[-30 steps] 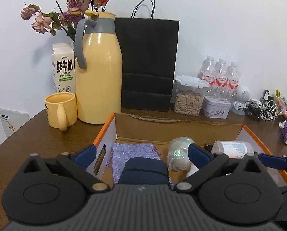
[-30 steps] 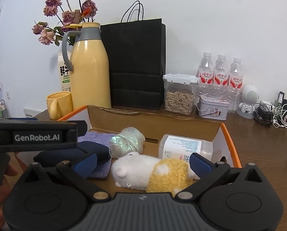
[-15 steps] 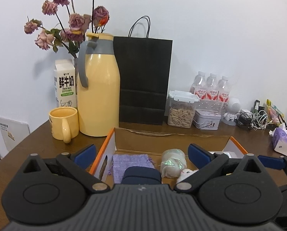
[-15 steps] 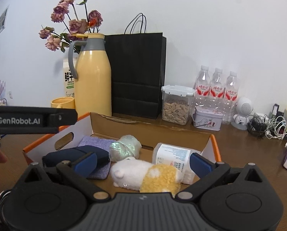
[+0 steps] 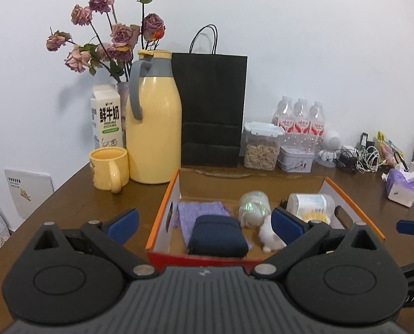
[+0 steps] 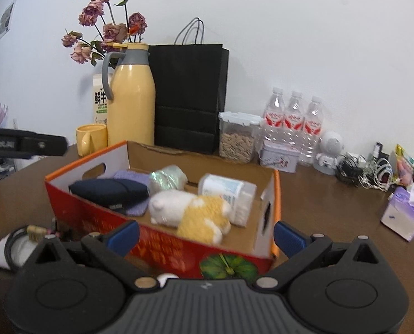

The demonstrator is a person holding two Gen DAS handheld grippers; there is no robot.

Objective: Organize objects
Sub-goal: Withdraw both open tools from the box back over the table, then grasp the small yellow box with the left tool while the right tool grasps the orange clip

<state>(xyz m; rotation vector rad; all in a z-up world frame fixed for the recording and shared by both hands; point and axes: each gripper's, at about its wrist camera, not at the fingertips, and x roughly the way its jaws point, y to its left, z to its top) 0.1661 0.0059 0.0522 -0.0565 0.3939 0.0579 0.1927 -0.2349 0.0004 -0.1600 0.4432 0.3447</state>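
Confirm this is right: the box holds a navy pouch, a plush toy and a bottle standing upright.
Not quite. The white bottle lies on its side in the box, beside the plush toy; the right wrist view shows it. The navy pouch is there as stated.

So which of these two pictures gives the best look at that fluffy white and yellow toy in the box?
The right wrist view. There the plush toy lies in full sight in the cardboard box, white head and yellow body both showing. In the left wrist view, one finger of the left gripper covers most of it; only a white end and some yellow show.
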